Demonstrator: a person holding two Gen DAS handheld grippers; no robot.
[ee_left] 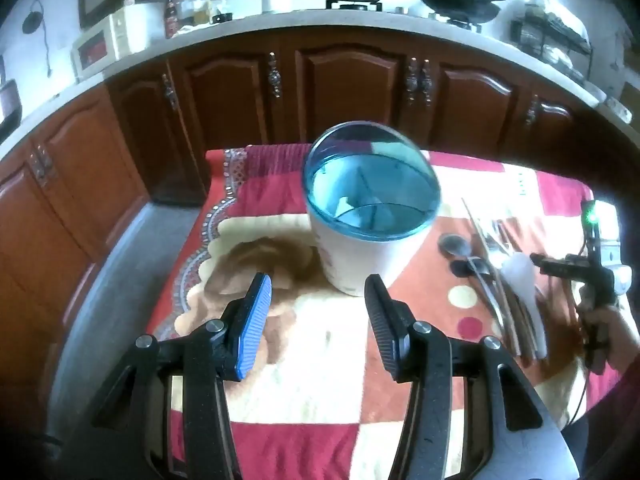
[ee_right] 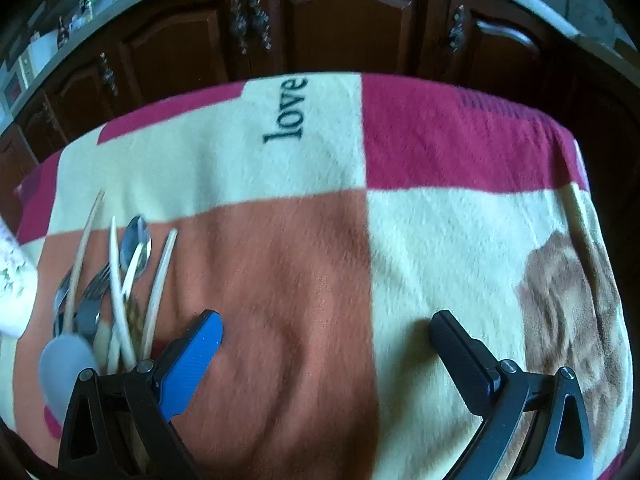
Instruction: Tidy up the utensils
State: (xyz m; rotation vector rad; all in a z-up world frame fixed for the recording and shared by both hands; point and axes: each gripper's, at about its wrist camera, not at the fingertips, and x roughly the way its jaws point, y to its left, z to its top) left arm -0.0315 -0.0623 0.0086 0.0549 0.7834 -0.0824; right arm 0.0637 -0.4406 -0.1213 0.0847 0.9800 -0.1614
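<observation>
Left gripper (ee_left: pixel 318 300) spread wide before white blue-lidded utensil canister (ee_left: pixel 372 216), right gripper (ee_right: pixel 326 336) spread wide, empty, loose pile of metal cutlery and chopsticks (ee_left: pixel 496 264) right of canister, both on checked fleece blanket (ee_right: pixel 288 264).

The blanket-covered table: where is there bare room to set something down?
Bare room: the orange and cream squares right of the utensil pile, ahead of the right gripper, and the cream patch before the left gripper. It is crowded between the white container and the pile.

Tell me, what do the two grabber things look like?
Each gripper, left and right, has a black frame with silver bolts, triangular cut-outs and two ribbed pads: one bright blue, one black. From outside, the right one shows a green light and a thin cable.
</observation>
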